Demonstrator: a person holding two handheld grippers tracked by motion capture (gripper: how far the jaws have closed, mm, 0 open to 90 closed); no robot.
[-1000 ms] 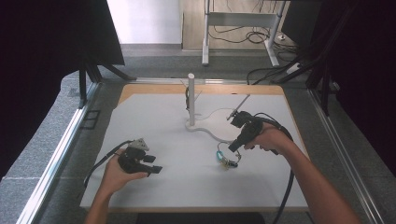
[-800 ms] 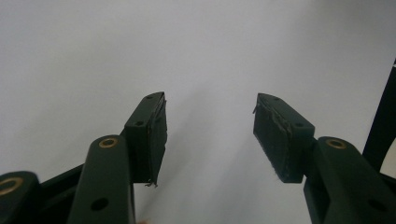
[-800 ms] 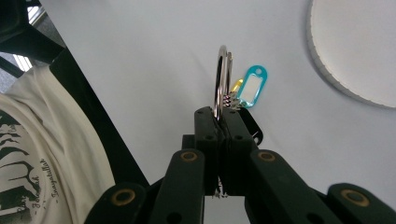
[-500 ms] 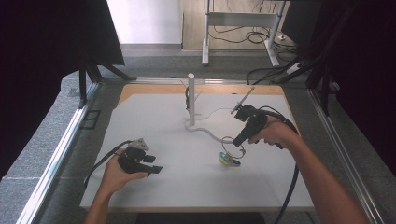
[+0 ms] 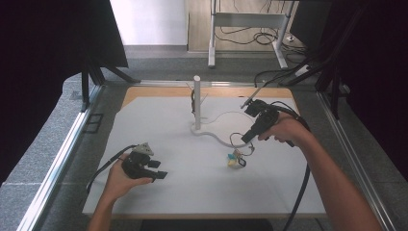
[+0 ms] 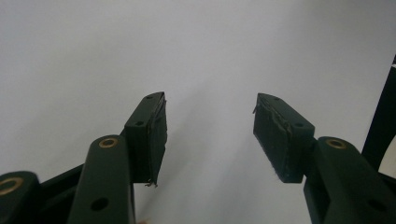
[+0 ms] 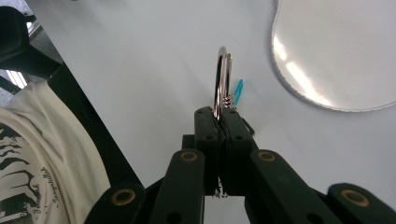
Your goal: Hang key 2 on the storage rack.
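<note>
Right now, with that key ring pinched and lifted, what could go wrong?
The right tool pinches the metal ring only by its thin edge, so it might slip or twist out. The charms below it look close to the table and could drag. The left tool sits open, far off, too distant to catch anything.

High view: fixed camera above the person's side, looking forward and down over the whole white table [image 5: 159,125], from far off. Left gripper view: rides the gripper, facing along its jaws, close to bare table surface. Right gripper view: likewise close, facing down its jaws; both share that table with the high view.
</note>
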